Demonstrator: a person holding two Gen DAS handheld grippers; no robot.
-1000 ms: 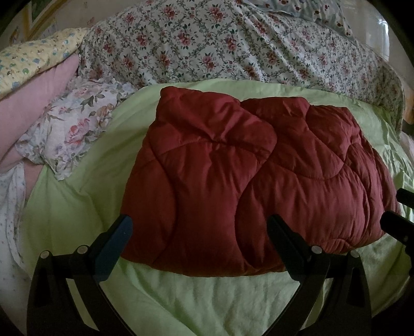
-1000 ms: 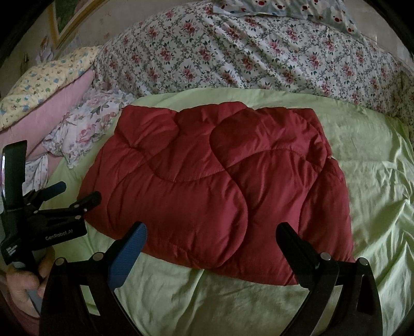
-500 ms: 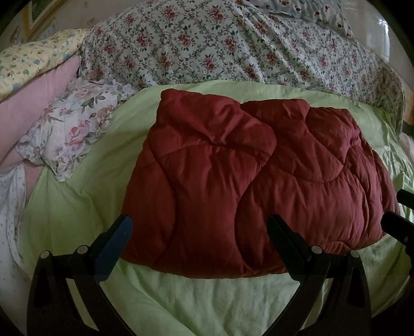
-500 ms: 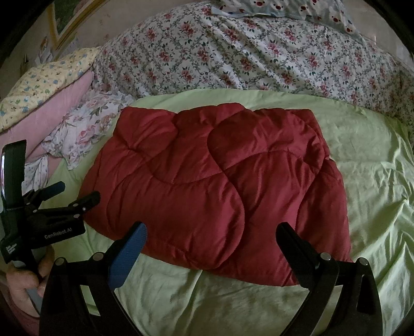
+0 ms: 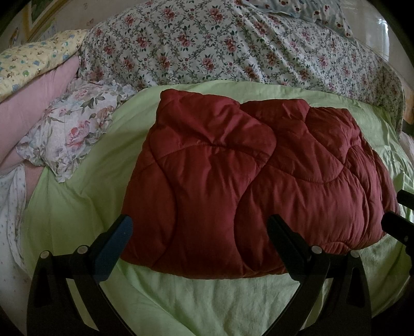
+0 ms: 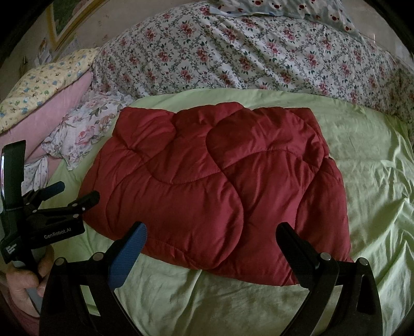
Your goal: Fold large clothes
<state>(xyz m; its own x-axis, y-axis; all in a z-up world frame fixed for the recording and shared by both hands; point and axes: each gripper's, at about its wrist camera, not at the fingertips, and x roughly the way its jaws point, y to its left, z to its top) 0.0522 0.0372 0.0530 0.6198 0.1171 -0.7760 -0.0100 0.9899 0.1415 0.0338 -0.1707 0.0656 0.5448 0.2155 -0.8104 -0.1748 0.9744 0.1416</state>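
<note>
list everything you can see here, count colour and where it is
dark red quilted padded garment: 1, dark red, folded in a bundle at the middle of the green sheet
light green bed sheet: 1, pale green, spread under the garment
white duvet with red rose print: 1, white with red and green, heaped behind the sheet
pale floral ruffled cloth: 1, white and pink, left of the garment
plain pink pillow: 1, pink, far left
yellow cartoon-print pillow: 1, yellow, above the pink pillow
blue bear-print pillow: 1, light blue, top edge
left claw: 1, black with a blue pad, open, near the garment's front edge
right claw: 1, black with a blue pad, open, near the front edge
</note>
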